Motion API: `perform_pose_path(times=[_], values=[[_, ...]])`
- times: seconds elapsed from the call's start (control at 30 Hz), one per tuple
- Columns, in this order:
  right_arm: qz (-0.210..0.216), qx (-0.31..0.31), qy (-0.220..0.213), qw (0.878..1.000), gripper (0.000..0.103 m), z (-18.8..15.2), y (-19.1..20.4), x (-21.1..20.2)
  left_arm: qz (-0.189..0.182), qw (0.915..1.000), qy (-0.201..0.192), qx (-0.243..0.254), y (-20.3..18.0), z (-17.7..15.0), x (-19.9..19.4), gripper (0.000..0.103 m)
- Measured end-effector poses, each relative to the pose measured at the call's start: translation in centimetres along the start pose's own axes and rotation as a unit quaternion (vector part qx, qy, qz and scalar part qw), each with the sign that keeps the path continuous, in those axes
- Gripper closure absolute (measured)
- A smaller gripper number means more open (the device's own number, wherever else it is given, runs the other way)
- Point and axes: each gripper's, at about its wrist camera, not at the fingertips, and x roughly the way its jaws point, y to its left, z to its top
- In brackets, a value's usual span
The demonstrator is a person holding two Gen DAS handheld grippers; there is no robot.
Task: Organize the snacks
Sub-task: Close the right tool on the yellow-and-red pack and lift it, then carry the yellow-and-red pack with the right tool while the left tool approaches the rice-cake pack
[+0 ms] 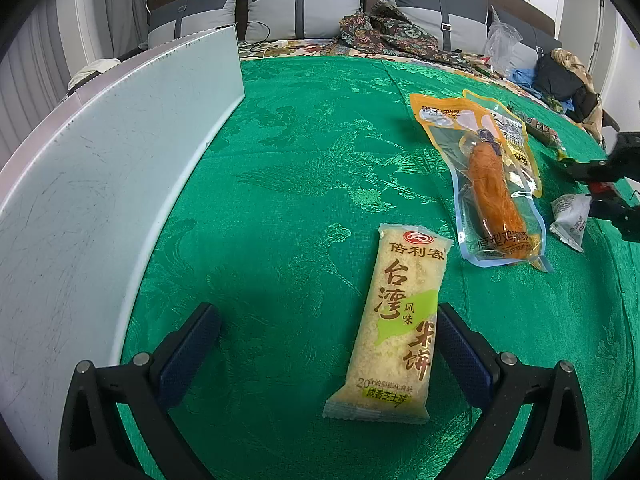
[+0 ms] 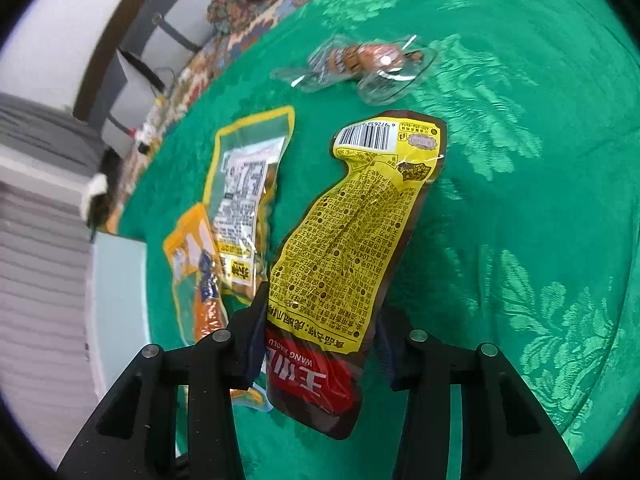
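Far left stands the pale board [image 1: 120, 152], propped along the edge of the green cloth [image 1: 300, 152], and your left gripper [image 1: 328, 344] hangs beside it with its jaws spread wide and nothing clamped. The rice cracker pack [image 1: 394, 320] lies flat between those fingers, hugging the right-hand pad, its long axis running away from you and leaning a touch to the right — you are already lined up along it, so a squeeze across its narrow width looks like the natural grab. Further right sits the orange sausage pouch [image 1: 496, 184], overlapping a yellow-edged pouch [image 1: 516, 136] behind it, with a small white wrapper [image 1: 570, 216] just beside your other tool at the frame's edge. Over on the right wrist view, your right gripper [image 2: 320, 344] has the yellow-and-brown pouch [image 2: 352, 240] between its fingers — the left pad touches its edge, the right pad appears close against the other, so it reads as gripped, though only narrowly. That pouch stretches straight ahead from the claw, barcode end farthest away. Beyond it lies a clear-wrapped snack [image 2: 360, 64], well apart. The right hand owns this pouch; the cracker is the left's.
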Motion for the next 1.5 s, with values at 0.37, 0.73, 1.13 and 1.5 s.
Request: perform_pose_path(times=[0.37,0.73,1.13,1.5], values=[[0.039,-0.019,-0.033,0.999,0.056,-2.7,-3.7,-5.0,0.0,1.0,0.0,0.0,0.0,0.0,0.0,0.0],[0.058,-0.121,-0.004,0.991,0.052,-10.4,-7.0,-6.4,0.0,1.0,0.0,0.0,0.0,0.0,0.0,0.0],[-0.035,-0.124,-0.007,0.992,0.035,-10.0,-7.7,-9.1,-0.006,0.9999,0.007,0.009,0.1,0.2,0.0,0.0],[-0.192,-0.24,0.035,0.951,0.03,-11.5,-3.0,-5.0,-0.051,0.9914,0.083,0.088,-3.6,0.6,-0.7,0.024]])
